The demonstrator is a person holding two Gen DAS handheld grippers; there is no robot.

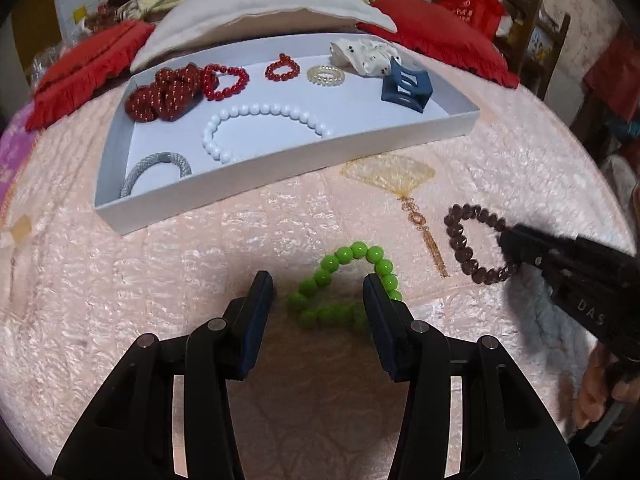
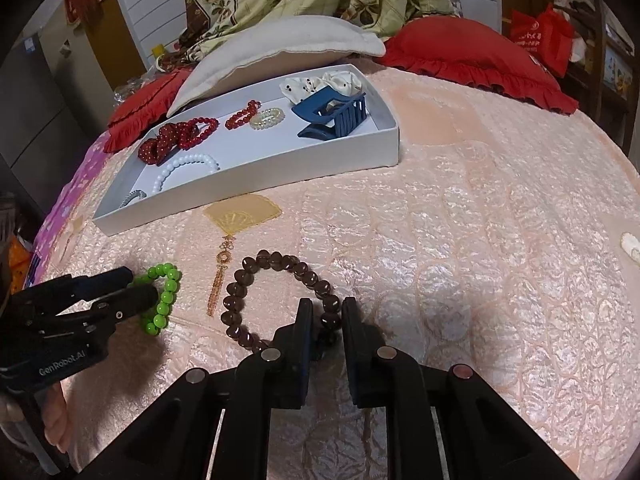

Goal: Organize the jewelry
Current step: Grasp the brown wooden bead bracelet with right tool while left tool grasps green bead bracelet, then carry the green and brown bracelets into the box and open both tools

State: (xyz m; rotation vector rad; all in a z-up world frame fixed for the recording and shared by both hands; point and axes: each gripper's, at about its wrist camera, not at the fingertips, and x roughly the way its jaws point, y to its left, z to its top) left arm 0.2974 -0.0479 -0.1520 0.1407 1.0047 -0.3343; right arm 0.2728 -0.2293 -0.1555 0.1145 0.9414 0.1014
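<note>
A green bead bracelet [image 1: 345,287] lies on the pink bedspread between the fingers of my open left gripper [image 1: 318,290]; it also shows in the right wrist view [image 2: 163,297], where the left gripper [image 2: 134,286] straddles it. A brown bead bracelet [image 2: 276,296] lies to its right. My right gripper [image 2: 327,311] has its fingers closed in on the bracelet's near right beads; whether they clamp them I cannot tell. In the left wrist view the right gripper [image 1: 505,240] sits at the brown bracelet [image 1: 460,236]. A white tray [image 1: 280,164] holds several bracelets, scrunchies and a blue hair claw [image 1: 406,87].
A gold fan-shaped pendant with a tassel [image 1: 394,178] lies on the bedspread between the tray and the two bracelets. Red cushions [image 2: 476,62] and a white pillow [image 2: 280,46] lie behind the tray [image 2: 256,184]. A floral quilt is piled at the back.
</note>
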